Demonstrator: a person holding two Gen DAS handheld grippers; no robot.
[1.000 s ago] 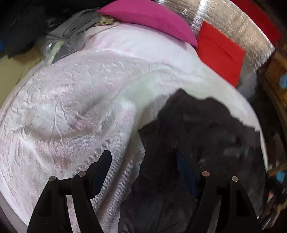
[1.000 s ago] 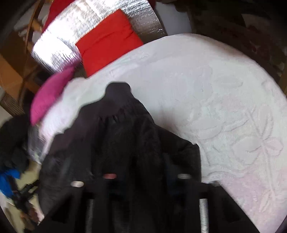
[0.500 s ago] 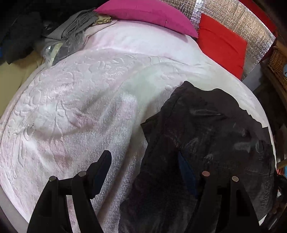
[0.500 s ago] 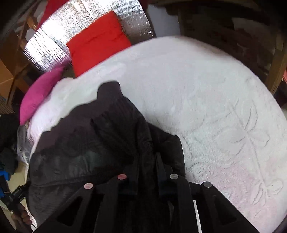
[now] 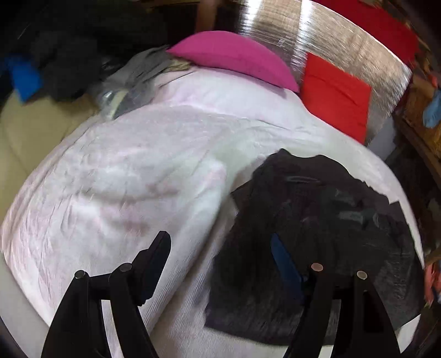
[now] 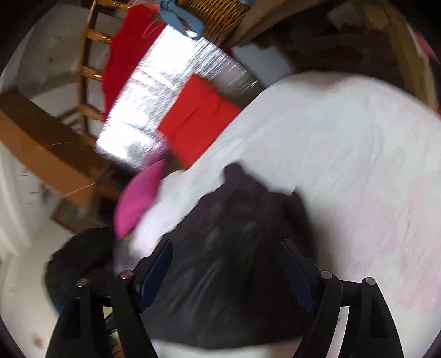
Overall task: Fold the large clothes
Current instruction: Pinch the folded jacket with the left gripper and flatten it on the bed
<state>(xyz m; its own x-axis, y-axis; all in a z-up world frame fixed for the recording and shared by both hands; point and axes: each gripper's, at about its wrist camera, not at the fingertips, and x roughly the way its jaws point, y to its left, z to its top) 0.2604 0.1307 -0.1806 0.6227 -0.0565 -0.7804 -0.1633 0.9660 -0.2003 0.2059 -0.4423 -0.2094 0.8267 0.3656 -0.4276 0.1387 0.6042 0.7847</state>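
Item 1, black garment (image 5: 317, 220): lying crumpled in a loose heap on the bed (image 5: 137, 179), toward its right-hand side in the left wrist view, with white bedcover showing on all sides of it. In the right wrist view the same garment (image 6: 234, 261) is appearing as a dark, motion-blurred mass filling the space ahead of the fingers.

Item 2, left gripper (image 5: 220, 247): hanging over the bed with jaws spread wide and released. One finger is sitting over bare bedcover, the other over the garment's near edge; whether it is touching the cloth cannot be told.

Item 3, right gripper (image 6: 226, 264): hanging over the garment with jaws parted and nothing between them. Contact with the cloth cannot be told through the blur.

Item 4, pink pillow (image 5: 234, 57): lying at the head of the bed, well apart from the garment.

Item 5, red cushion (image 5: 336, 96): standing just beside the pink pillow, leaning against a silver foil panel (image 5: 344, 41).

Item 6, grey clothing pile (image 5: 137, 74): resting at the bed's far left corner, near the pink pillow.

Item 7, wicker basket (image 6: 217, 13): sitting above the foil panel in the right wrist view, blue cloth (image 6: 179, 16) hanging over its rim.
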